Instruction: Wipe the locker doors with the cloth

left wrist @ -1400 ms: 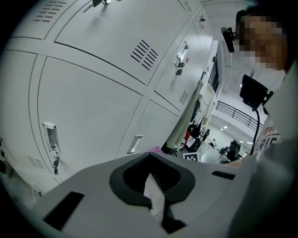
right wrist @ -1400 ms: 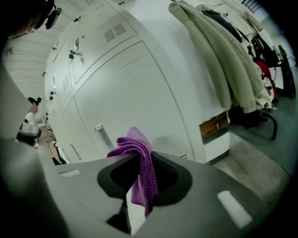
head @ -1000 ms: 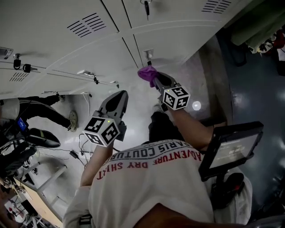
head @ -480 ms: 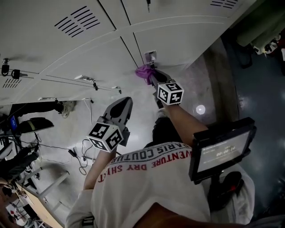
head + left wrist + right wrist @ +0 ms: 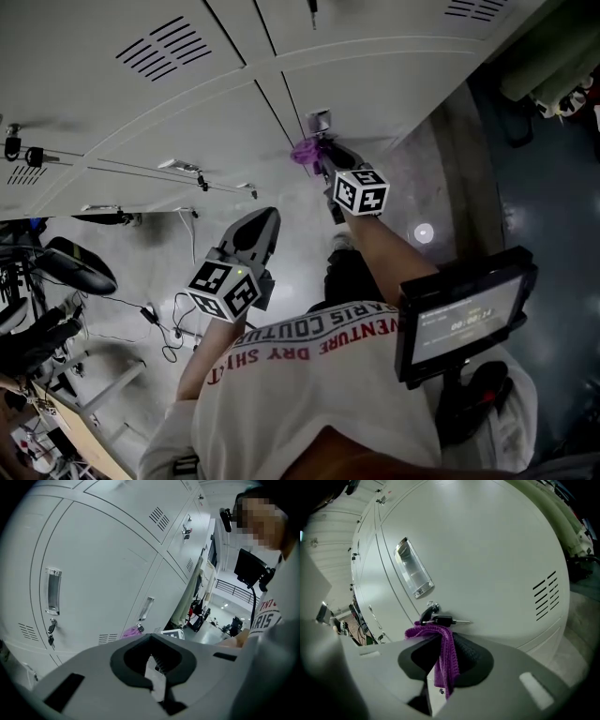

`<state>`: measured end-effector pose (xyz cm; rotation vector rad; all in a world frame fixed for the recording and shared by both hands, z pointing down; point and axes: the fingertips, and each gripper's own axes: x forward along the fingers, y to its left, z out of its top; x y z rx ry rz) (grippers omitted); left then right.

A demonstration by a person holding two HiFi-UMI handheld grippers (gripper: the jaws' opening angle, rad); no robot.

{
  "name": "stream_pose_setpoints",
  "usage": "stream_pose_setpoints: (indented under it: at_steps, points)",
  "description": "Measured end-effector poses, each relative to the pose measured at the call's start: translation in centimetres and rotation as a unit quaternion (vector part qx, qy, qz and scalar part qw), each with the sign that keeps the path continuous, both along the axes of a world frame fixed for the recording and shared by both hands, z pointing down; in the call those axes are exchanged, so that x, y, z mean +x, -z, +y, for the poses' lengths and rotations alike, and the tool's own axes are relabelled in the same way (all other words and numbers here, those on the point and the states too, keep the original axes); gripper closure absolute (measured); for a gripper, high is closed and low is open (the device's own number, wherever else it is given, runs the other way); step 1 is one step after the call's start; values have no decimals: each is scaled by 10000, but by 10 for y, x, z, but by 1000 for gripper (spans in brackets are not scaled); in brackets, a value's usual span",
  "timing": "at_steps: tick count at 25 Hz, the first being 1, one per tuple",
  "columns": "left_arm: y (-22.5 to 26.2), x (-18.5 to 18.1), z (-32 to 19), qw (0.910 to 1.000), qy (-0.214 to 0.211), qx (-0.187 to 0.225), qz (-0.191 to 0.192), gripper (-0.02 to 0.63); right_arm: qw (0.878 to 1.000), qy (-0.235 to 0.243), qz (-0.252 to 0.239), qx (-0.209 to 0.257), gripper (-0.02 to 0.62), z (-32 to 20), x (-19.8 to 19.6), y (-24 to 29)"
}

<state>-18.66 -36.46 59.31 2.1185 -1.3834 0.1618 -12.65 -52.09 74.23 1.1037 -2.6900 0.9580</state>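
Pale grey locker doors (image 5: 187,103) fill the top of the head view. My right gripper (image 5: 319,161) is shut on a purple knitted cloth (image 5: 304,152) and holds it against a lower door just below a recessed handle (image 5: 319,120). In the right gripper view the cloth (image 5: 443,656) hangs between the jaws, bunched under a lock with keys (image 5: 438,619), with the handle (image 5: 412,573) above. My left gripper (image 5: 262,220) hangs lower left, away from the doors, shut with nothing in it. The left gripper view shows its jaws (image 5: 152,663) closed and the cloth (image 5: 132,632) far off.
A monitor on a stand (image 5: 464,314) sits close on my right. Cables (image 5: 169,319) and dark gear (image 5: 75,267) lie on the floor at left. More doors have handles (image 5: 53,591) and vent slots (image 5: 546,595). Hanging fabric (image 5: 553,56) is at the upper right.
The right gripper and cloth have stayed just under the handle with only a small shift. The left gripper is almost still. A person's legs at the left have gone out of view.
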Motion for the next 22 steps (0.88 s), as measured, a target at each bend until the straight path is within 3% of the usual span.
stream_pose_setpoints:
  at_steps: [10, 19, 22]
  points:
    - [-12, 18, 0, 9999, -112, 12, 41, 604, 9985, -504, 66, 195, 528, -27, 70, -1]
    - [-16, 29, -4, 9997, -234, 63, 21, 604, 9822, -1857, 173, 239, 528, -69, 188, -6]
    - [-19, 29, -4, 9997, -214, 90, 23, 604, 9768, -2102, 284, 293, 528, -78, 212, -6]
